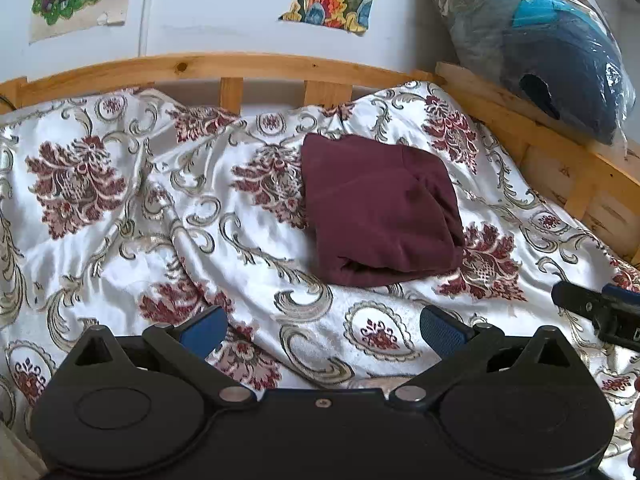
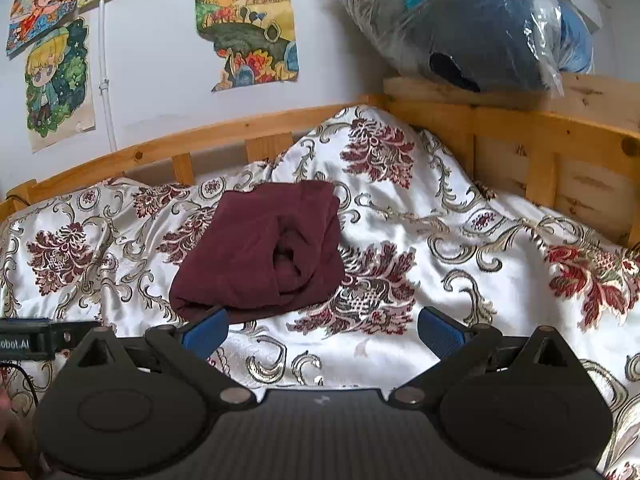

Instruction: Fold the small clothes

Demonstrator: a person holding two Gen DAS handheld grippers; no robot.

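A maroon garment (image 1: 380,208) lies folded into a thick square on the floral bedspread (image 1: 120,208). It also shows in the right wrist view (image 2: 260,252), with its rolled end facing right. My left gripper (image 1: 324,330) is open and empty, hovering over the bedspread just in front of the garment. My right gripper (image 2: 322,330) is open and empty, its left fingertip (image 2: 206,332) close to the garment's near edge. The right gripper also shows at the right edge of the left wrist view (image 1: 600,308).
A wooden bed rail (image 1: 240,66) runs along the far side and right side (image 2: 520,128). A plastic-wrapped blue bundle (image 1: 552,56) sits on the right rail. Posters (image 2: 248,20) hang on the white wall behind.
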